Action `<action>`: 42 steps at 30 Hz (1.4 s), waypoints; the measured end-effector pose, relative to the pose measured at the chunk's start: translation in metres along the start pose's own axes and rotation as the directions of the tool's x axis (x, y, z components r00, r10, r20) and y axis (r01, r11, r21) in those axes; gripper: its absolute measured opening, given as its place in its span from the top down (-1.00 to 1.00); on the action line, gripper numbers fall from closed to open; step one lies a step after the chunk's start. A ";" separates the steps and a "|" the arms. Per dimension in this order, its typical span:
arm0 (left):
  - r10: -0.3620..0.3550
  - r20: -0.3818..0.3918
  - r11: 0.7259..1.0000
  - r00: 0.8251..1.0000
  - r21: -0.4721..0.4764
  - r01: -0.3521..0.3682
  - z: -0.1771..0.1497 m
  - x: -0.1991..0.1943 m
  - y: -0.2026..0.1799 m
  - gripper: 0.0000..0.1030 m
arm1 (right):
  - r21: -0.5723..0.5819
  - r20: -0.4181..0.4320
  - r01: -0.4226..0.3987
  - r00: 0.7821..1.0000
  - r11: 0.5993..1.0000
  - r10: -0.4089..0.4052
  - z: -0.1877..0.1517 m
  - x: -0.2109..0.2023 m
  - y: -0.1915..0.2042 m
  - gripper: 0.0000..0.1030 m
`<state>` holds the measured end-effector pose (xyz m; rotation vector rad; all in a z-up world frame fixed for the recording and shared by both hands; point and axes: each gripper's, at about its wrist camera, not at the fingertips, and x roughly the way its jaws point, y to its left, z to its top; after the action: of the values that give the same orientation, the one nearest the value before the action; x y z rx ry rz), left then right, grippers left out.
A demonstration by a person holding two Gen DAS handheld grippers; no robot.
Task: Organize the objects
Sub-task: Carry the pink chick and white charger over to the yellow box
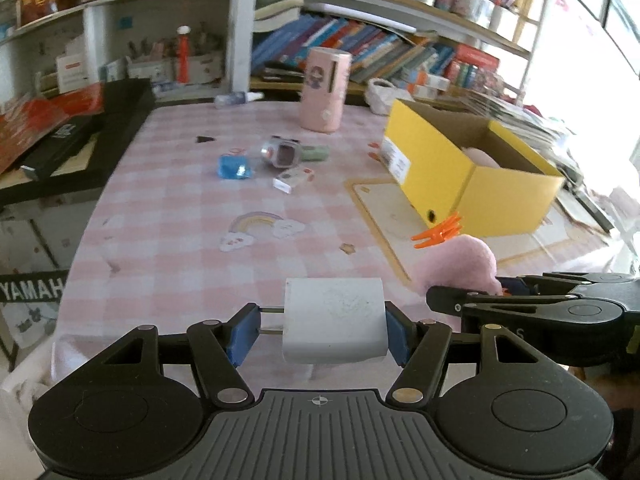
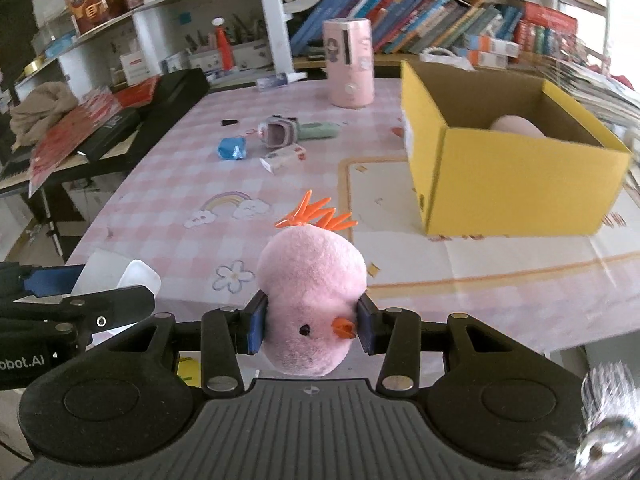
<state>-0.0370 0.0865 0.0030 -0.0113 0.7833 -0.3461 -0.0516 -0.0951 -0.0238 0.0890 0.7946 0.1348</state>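
On my left wrist view, the left gripper [image 1: 320, 326] has its fingers [image 1: 240, 334] pinching a white charger [image 1: 335, 326], prongs against the left pad, above the counter [image 1: 180, 240]. The yellow box [image 1: 472, 168] ahead holds something pink.

On my right wrist view, the right gripper [image 2: 312, 326] squeezes a pink chick plush [image 2: 310, 304]. The same box [image 2: 516, 184] sits open, far right.

A black strip [image 1: 32, 289] at the table's left reads "YAMAH"; the left tongs' body [image 2: 24, 362] reads "obot.AI".
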 end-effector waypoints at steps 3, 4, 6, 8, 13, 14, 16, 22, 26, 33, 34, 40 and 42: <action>-0.027 -0.004 0.999 1.000 0.024 0.027 -0.001 0.001 -0.009 -0.25 | 0.026 0.002 0.025 1.000 0.999 -0.025 -0.007 -0.007 -0.008 0.20; -0.039 -0.005 0.999 0.999 0.035 0.039 -0.001 0.001 -0.013 -0.25 | 0.036 0.004 0.035 0.999 0.999 -0.036 -0.008 -0.010 -0.011 0.20; -0.058 -0.007 0.997 0.998 0.053 0.058 -0.001 0.003 -0.019 -0.26 | 0.060 0.006 0.058 0.998 0.997 -0.058 -0.012 -0.015 -0.018 0.20; -0.079 -0.010 0.994 0.997 0.074 0.079 -0.001 0.004 -0.027 -0.25 | 0.085 0.008 0.079 0.997 0.993 -0.080 -0.015 -0.020 -0.025 0.20; -0.121 -0.020 0.985 0.992 0.118 0.122 0.001 0.009 -0.043 -0.26 | 0.131 0.012 0.122 0.992 0.984 -0.125 -0.024 -0.031 -0.039 0.20; -0.130 -0.022 0.983 0.991 0.127 0.131 0.001 0.010 -0.047 -0.25 | 0.138 0.013 0.131 0.991 0.982 -0.134 -0.025 -0.034 -0.042 0.20; -0.145 -0.027 0.979 0.989 0.143 0.148 0.002 0.012 -0.053 -0.26 | 0.153 0.011 0.146 0.989 0.977 -0.150 -0.028 -0.037 -0.046 0.20; -0.184 -0.044 0.964 0.982 0.185 0.189 0.007 0.022 -0.071 -0.26 | 0.203 0.004 0.189 0.981 0.961 -0.193 -0.035 -0.045 -0.065 0.20; -0.212 -0.054 0.952 0.976 0.213 0.219 0.011 0.029 -0.085 -0.26 | 0.233 0.003 0.216 0.975 0.948 -0.222 -0.036 -0.049 -0.079 0.20; -0.235 -0.053 0.939 0.970 0.246 0.241 0.020 0.039 -0.104 -0.26 | 0.266 0.000 0.239 0.969 0.934 -0.248 -0.032 -0.050 -0.100 0.20; -0.236 -0.052 0.939 0.970 0.245 0.242 0.022 0.041 -0.104 -0.26 | 0.264 0.000 0.240 0.969 0.934 -0.249 -0.031 -0.050 -0.101 0.20; -0.247 -0.045 0.937 0.968 0.245 0.251 0.030 0.050 -0.117 -0.26 | 0.257 -0.003 0.246 0.967 0.935 -0.254 -0.021 -0.046 -0.117 0.20; -0.254 -0.040 0.933 0.966 0.252 0.256 0.033 0.053 -0.122 -0.26 | 0.258 -0.005 0.250 0.966 0.933 -0.258 -0.018 -0.045 -0.124 0.20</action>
<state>-0.0157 -0.0492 0.0069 0.1314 0.7407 -0.6936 -0.0851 -0.2238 -0.0207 0.2318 0.7845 -0.2165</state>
